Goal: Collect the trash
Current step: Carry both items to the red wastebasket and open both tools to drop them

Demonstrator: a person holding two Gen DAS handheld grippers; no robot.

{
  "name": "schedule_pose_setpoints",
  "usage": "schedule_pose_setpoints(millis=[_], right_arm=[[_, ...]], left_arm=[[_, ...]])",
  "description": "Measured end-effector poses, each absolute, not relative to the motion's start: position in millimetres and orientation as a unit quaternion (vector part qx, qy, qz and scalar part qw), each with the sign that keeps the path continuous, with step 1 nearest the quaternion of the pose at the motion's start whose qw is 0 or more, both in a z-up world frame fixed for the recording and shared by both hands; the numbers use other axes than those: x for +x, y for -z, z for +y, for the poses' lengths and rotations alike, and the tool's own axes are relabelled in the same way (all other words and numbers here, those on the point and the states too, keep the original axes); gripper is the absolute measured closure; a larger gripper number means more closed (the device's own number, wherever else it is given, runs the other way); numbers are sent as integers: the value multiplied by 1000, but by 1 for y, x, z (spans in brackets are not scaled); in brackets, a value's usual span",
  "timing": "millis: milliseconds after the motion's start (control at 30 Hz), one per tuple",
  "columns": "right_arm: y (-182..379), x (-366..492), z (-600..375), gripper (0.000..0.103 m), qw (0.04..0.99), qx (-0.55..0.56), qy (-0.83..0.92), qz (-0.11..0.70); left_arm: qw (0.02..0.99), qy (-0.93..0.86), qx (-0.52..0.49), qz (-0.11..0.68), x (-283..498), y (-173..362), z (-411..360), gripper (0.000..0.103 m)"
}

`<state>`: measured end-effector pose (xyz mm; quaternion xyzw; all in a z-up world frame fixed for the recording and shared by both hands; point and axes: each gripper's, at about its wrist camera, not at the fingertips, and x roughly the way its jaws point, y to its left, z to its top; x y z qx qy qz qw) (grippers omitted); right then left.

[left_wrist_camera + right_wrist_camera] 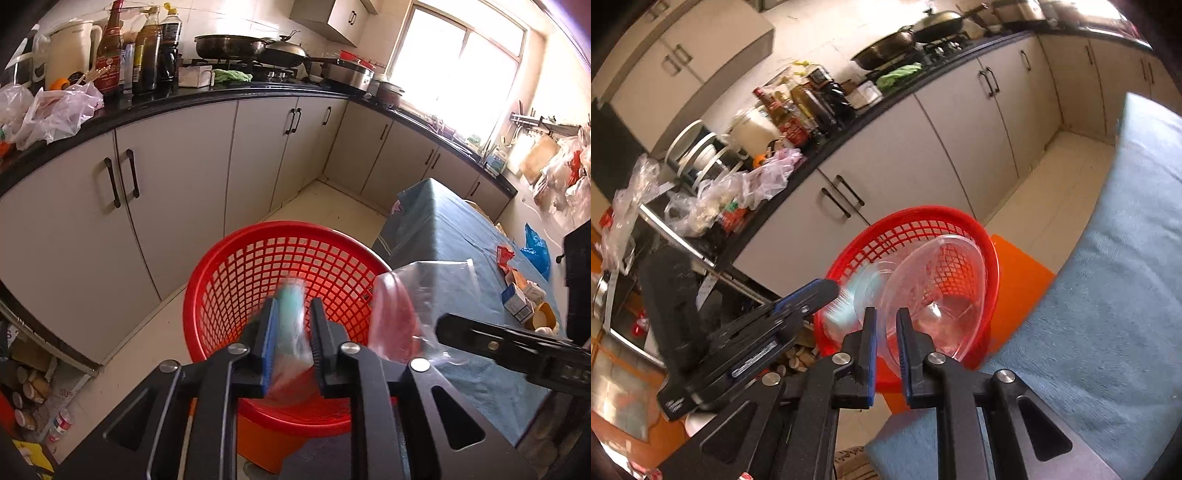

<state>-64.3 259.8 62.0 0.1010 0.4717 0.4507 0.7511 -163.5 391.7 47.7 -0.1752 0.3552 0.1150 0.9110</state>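
A red mesh basket (280, 225) stands on an orange stool beside the table. My left gripper (293, 306) hovers over it with its jaws apart. A blurred teal wrapper (290, 314) hangs between them against the left pad, with a gap on the right side. My right gripper (886, 314) is also over the basket (923, 214), jaws slightly apart. The rim of a clear plastic bowl (934, 280) sits loosely between its fingers, tilted into the basket. From the left wrist view, the bowl (424, 280) and the right gripper (443, 325) lie to the right.
A table with a blue cloth (461, 236) carries small cartons (517, 299), a red wrapper (504, 254) and a blue bag (535, 247). White cabinets (177, 177) under a cluttered black counter run along the far side. Pale floor lies between them and the orange stool (1019, 280).
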Motion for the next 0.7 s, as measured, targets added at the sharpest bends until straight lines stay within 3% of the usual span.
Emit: schedule_pose_setpoints(millis=[67, 133, 300, 533, 700], right_arm=[[-61, -63, 255, 60, 754, 111, -444, 470], [-63, -62, 249, 52, 762, 114, -436, 465], [-71, -65, 229, 51, 778, 115, -417, 455], [-77, -81, 168, 28, 835, 119, -348, 410], [-73, -87, 109, 27, 841, 141, -314, 418]], left_arm=[[913, -118, -173, 351, -165, -50, 390, 69], [915, -122, -169, 345, -166, -52, 390, 59], [920, -123, -162, 334, -171, -60, 385, 49], [927, -104, -148, 329, -178, -75, 358, 42], [931, -72, -131, 332, -176, -87, 322, 41]])
